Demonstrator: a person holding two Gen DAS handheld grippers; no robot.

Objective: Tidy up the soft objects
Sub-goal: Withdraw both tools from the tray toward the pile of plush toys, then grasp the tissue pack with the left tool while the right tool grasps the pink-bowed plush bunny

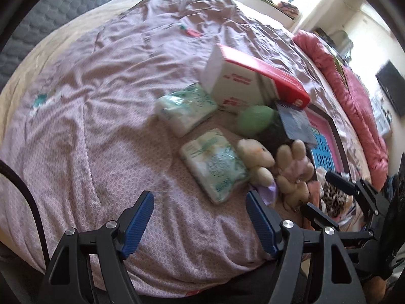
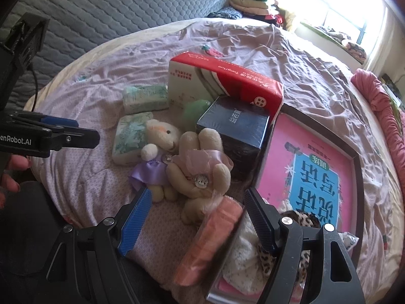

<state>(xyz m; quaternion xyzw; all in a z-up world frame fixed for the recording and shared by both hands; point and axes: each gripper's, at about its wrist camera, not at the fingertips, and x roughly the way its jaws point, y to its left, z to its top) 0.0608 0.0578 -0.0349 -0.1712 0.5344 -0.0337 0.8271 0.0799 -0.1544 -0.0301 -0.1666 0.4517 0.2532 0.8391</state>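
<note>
A salmon-pink soft pack lies nearest, between the spread jaws of the right hand-held gripper, untouched. The left hand-held gripper also gapes, empty, over the bed. Two plush bunnies lie beside tissue packs, a red-and-white tissue box and a pink-lidded box.

I see a bed with a wrinkled lilac sheet, a grey quilted headboard behind it, a pink duvet bunched along the far edge, folded clothes stacked near the bright window, and a dark screen on the wall.
</note>
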